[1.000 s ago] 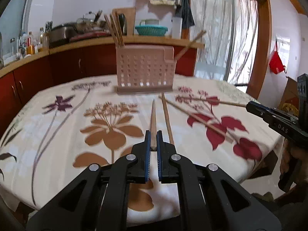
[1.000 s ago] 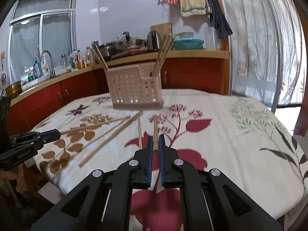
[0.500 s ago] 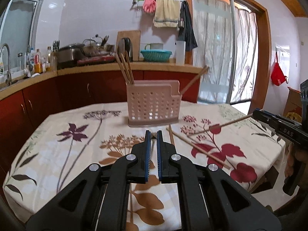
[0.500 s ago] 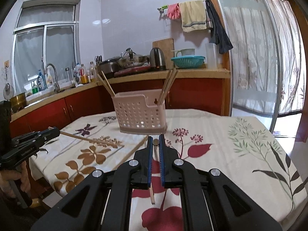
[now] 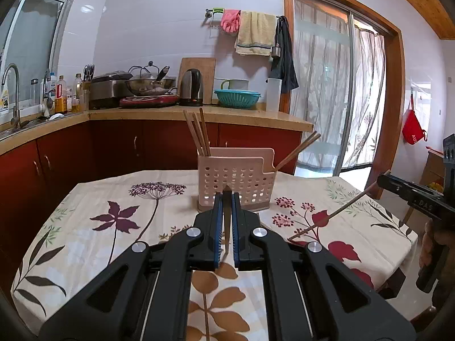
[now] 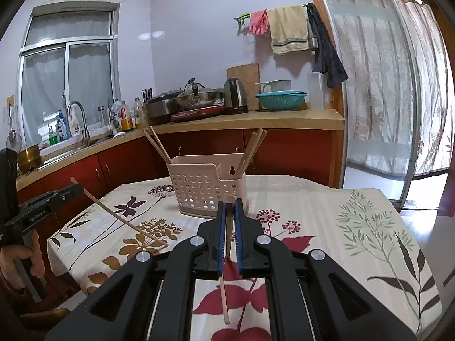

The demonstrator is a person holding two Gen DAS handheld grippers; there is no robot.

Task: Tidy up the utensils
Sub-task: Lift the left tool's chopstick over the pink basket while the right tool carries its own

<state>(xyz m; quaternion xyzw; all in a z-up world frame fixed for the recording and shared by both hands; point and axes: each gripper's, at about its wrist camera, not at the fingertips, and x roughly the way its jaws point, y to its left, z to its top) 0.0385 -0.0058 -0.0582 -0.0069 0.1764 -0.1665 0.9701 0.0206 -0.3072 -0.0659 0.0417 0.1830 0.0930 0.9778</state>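
We're lifting both tongs, left and right, each clenched on one wooden chopstick, off the floral-clothed surface toward the perforated pink plastic basket, so drop-in comes next.

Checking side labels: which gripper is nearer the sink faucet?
Left. The left gripper is on the sink side of the table, with the faucet off to its left. The right gripper is further along, toward the sliding door.
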